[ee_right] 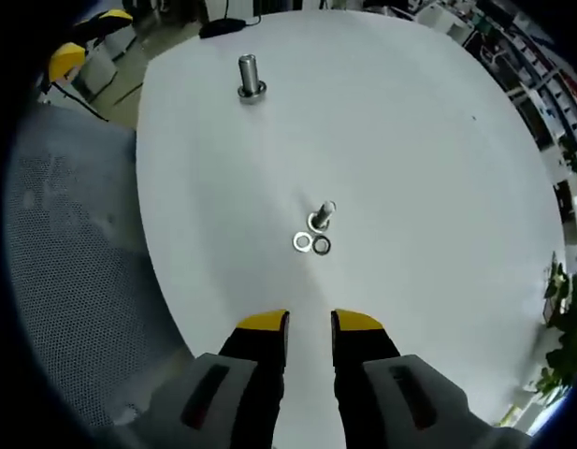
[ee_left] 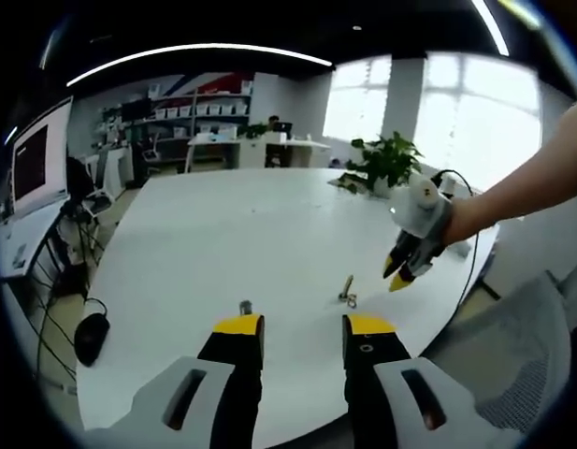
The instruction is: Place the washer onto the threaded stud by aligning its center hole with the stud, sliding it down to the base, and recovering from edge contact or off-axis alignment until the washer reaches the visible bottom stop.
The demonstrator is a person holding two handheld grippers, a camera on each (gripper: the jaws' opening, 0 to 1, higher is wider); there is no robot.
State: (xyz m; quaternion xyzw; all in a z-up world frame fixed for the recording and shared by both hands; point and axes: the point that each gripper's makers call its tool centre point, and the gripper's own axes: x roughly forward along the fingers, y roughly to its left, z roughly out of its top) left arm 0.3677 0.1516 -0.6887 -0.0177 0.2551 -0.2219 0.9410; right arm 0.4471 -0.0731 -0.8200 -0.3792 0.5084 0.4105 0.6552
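**White table, two washers loose beside the stud**

White and bare for most of its span, the round table (ee_right: 410, 140) carries the work pieces near its edge. From my right gripper view I see the right gripper (ee_right: 310, 324) hovering above the tabletop, its yellow-tipped jaws spread a little with nothing between them. Just beyond them stands the threaded stud (ee_right: 324, 214), upright on its base. Two washers lie flat on the table on the near side of it: the lighter washer (ee_right: 303, 242) and the darker washer (ee_right: 322, 246), touching or nearly touching each other and just beside the stud's foot. Neither is on the stud. Farther off, to the left, a second metal post (ee_right: 249, 75) stands on its own flange.

In my left gripper view the left gripper (ee_left: 303, 326) hangs at the table's near edge, jaws spread and empty. The right gripper (ee_left: 401, 272) comes in from the right, held by a person's bare forearm (ee_left: 522, 187), tips pointing down above the table near the stud (ee_left: 346, 288). A potted plant (ee_left: 386, 161) sits at the far edge.
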